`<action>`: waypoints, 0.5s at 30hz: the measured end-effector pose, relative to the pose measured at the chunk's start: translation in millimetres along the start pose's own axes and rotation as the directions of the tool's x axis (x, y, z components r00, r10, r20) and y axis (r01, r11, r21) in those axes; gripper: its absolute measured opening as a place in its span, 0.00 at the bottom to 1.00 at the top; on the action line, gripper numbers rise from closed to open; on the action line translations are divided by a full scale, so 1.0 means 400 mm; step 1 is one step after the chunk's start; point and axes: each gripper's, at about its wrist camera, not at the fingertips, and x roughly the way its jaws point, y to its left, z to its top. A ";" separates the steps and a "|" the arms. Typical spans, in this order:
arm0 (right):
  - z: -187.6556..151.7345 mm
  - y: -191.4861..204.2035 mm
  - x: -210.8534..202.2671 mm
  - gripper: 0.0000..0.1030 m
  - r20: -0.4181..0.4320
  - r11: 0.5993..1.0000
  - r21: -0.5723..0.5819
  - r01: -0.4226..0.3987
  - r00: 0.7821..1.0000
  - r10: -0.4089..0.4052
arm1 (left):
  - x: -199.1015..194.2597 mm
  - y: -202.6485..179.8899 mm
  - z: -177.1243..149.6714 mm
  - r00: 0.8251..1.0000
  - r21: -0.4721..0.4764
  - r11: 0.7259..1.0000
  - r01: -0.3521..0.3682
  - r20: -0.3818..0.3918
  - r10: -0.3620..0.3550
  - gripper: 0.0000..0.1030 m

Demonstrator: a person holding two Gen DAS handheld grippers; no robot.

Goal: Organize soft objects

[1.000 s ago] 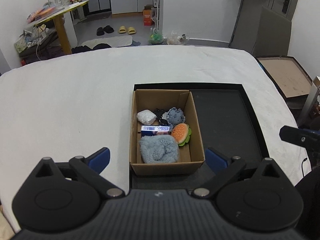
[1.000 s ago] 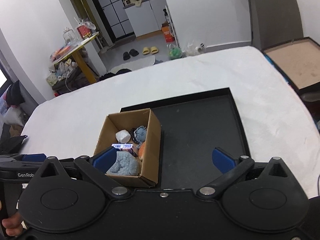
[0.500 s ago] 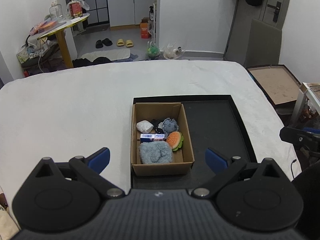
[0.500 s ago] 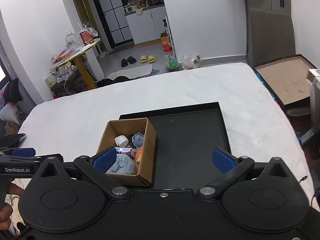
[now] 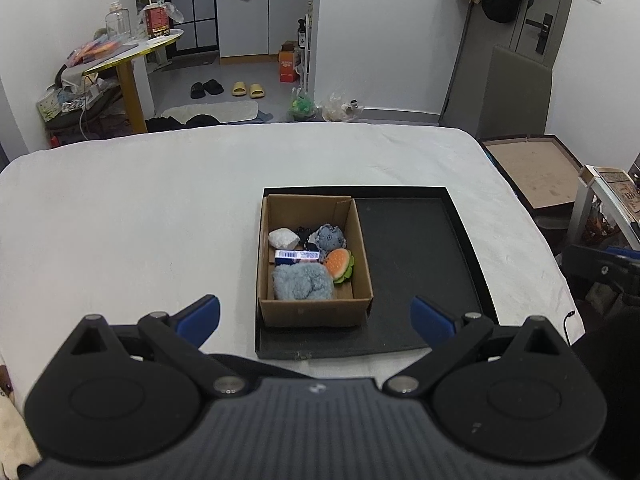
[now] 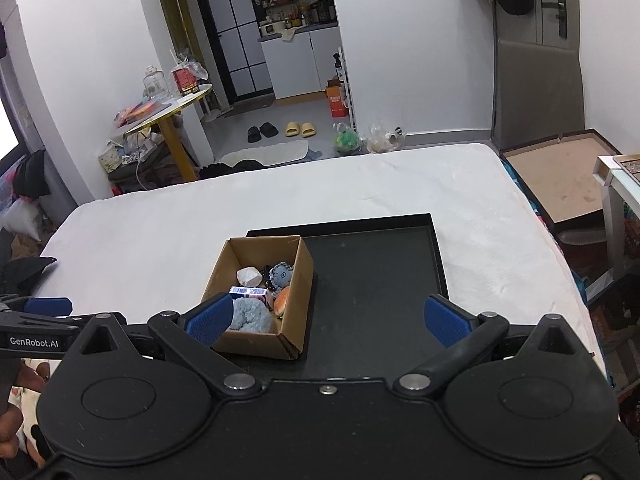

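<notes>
Both tools gape; cardboard box (image 5: 314, 312) runs lengthwise away.

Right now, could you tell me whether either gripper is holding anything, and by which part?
Nothing is held. The left gripper and right gripper are both open and empty, above the cardboard box of soft toys.

White walls (image 5: 400, 20), grey floor (image 5: 248, 76), yellow-legged table (image 5: 132, 56).
</notes>
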 end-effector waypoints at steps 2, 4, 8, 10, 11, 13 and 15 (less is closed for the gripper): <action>-0.004 0.001 -0.014 1.00 0.005 1.000 0.002 0.000 1.000 0.000 | -0.013 0.000 -0.007 1.000 -0.003 1.000 0.002 0.006 -0.002 0.98; -0.010 0.003 -0.029 1.00 0.011 1.000 0.001 0.002 1.000 -0.002 | -0.027 -0.002 -0.014 1.000 -0.003 1.000 0.002 0.011 -0.002 0.98; -0.021 0.009 -0.057 1.00 0.022 1.000 0.001 0.000 1.000 0.000 | -0.052 -0.006 -0.029 1.000 0.004 1.000 0.005 0.020 -0.005 0.98; -0.028 0.010 -0.067 1.00 0.022 1.000 0.000 0.000 1.000 0.000 | -0.062 -0.009 -0.038 1.000 0.006 1.000 0.017 0.023 -0.017 0.98; -0.030 0.009 -0.070 1.00 0.019 1.000 -0.001 0.000 1.000 0.000 | -0.066 -0.009 -0.043 1.000 0.008 1.000 0.018 0.022 -0.018 0.98; -0.035 0.005 -0.076 1.00 0.016 1.000 0.003 -0.002 1.000 0.002 | -0.074 -0.009 -0.049 0.999 0.009 1.000 0.024 0.023 -0.024 0.98; -0.036 0.002 -0.081 1.00 0.014 1.000 0.008 -0.002 1.000 0.002 | -0.080 -0.006 -0.051 0.999 0.005 1.000 0.027 0.025 -0.027 0.98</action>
